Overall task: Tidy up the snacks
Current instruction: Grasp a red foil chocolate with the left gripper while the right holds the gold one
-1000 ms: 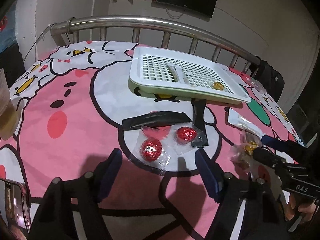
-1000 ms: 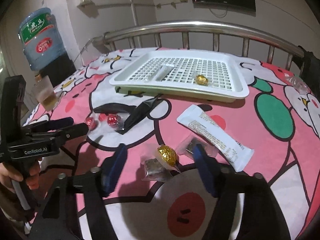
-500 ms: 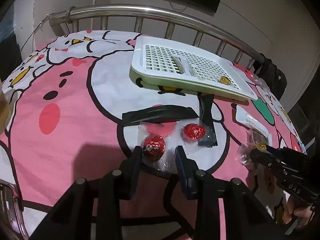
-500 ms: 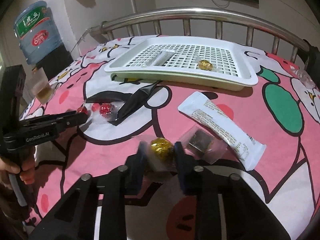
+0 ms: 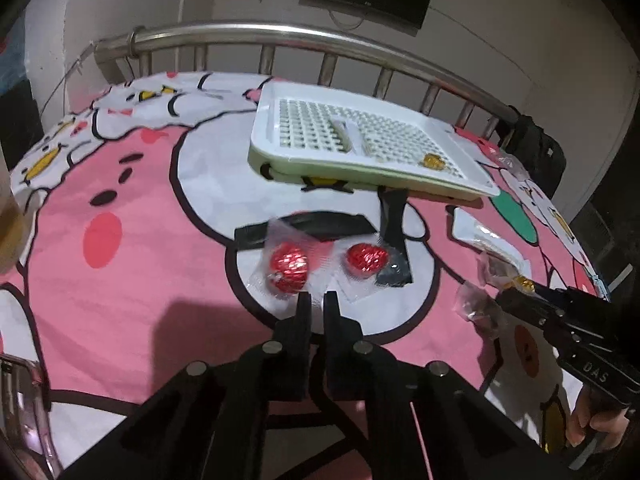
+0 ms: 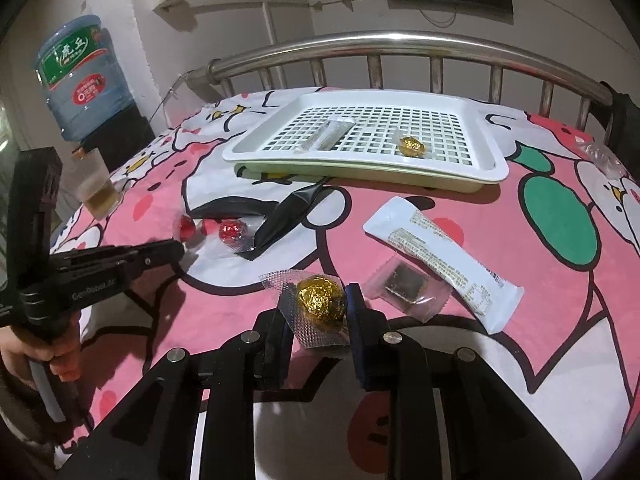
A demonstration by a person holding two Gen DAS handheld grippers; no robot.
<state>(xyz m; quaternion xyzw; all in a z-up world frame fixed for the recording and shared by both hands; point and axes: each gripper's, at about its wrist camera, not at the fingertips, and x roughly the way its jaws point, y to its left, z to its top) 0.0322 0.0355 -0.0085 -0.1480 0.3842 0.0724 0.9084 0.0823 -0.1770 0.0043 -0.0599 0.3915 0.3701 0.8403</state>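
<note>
My left gripper (image 5: 316, 300) is shut on the clear wrapper edge of a red foil candy (image 5: 289, 267), tilted up off the pink cloth. A second red candy (image 5: 366, 258) lies just right of it. My right gripper (image 6: 320, 304) is shut on a gold foil candy (image 6: 320, 295) in a clear wrapper. The white slotted tray (image 6: 492, 160) stands at the back and holds a gold candy (image 6: 412, 146) and a small silver packet (image 6: 330, 134). The left gripper also shows in the right wrist view (image 6: 176, 246).
A long white snack bar (image 6: 440, 258) and a small dark wrapped square (image 6: 404, 286) lie right of my right gripper. Black wrappers (image 6: 288, 212) lie before the tray. A cup of drink (image 6: 96, 186) stands at the left edge. A metal rail (image 6: 400, 42) runs behind.
Both grippers went from wide open to shut. The left closed on the red candy's wrapper and lifted it; the right closed on the gold candy.
</note>
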